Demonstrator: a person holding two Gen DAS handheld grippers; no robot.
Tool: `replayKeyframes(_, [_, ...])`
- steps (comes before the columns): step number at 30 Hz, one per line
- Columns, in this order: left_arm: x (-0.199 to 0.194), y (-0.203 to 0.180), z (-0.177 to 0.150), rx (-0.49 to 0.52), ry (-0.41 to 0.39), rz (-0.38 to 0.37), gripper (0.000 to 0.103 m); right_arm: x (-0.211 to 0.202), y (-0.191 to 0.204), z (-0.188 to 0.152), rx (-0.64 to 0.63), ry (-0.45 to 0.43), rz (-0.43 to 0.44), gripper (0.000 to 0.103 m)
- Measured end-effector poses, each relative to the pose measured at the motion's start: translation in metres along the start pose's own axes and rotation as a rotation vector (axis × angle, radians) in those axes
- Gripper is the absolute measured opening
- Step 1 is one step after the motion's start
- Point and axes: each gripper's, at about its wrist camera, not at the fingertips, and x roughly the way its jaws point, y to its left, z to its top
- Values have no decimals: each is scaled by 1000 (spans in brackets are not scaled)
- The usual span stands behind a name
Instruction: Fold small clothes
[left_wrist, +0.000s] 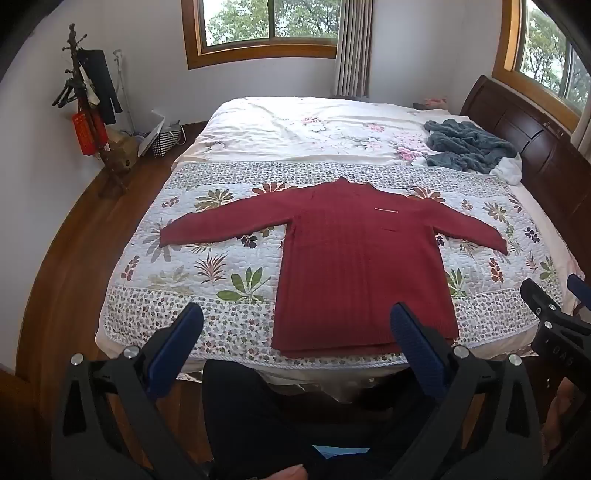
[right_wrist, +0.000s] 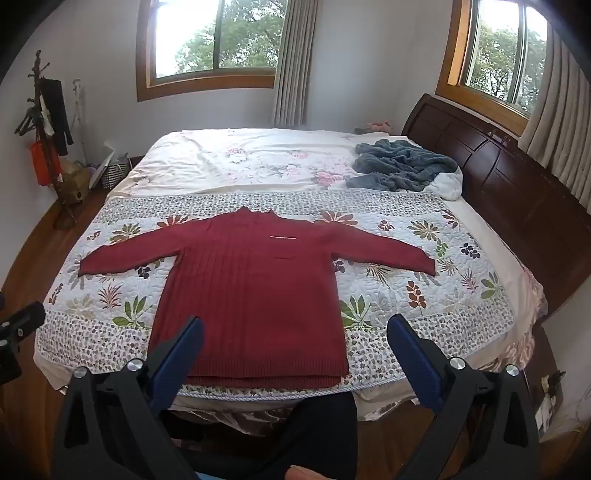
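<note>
Dark red ribbed knit sweater (left_wrist: 354, 258) (right_wrist: 251, 291), laid flat and face up on a white quilted coverlet printed with leaves and flowers (left_wrist: 207, 266) (right_wrist: 406, 295); both sleeves spread outward toward 9 and 3 o'clock, collar toward 12 o'clock, hem at the near edge of the bed; no fold visible in the garment. Left gripper (left_wrist: 295, 328), black frame with blue padded fingers, jaws spread wide, nothing between them, held above the hem at 6 o'clock and clear of the cloth. Right gripper (right_wrist: 295, 339) (left_wrist: 554, 295), same build, jaws likewise wide apart and empty, also apart from the sweater. Beyond the coverlet, at 12 o'clock, a pale floral bedsheet (left_wrist: 295, 125); at 2 o'clock, a crumpled grey-blue fleecy blanket (left_wrist: 469, 147) (right_wrist: 402, 166) beside the dark wooden headboard (right_wrist: 498, 173); at 10 o'clock, a wooden coat stand hung with dark items (left_wrist: 88, 107) on the wood floor.
</note>
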Motion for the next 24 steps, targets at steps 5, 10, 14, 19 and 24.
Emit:
replayKeyframes(5, [2,-1,1,-2,-1,1,100,-2,0,0,6,-3,2,99])
replayKeyframes(10, [2,5,-1,-4,-6,0,100,0,0,-1,4,1,0,99])
replayKeyframes(14, [0,5,2,-3,-8,1,100,0,-1,-1,8,-1,2,99])
replayKeyframes(19, [0,3,0,-2,-11,3,100,0,-3,0,11,0,3,99])
replayKeyframes(24, [-1,6,1,-4,-12,3,100,0,-4,0,11,0,4,99])
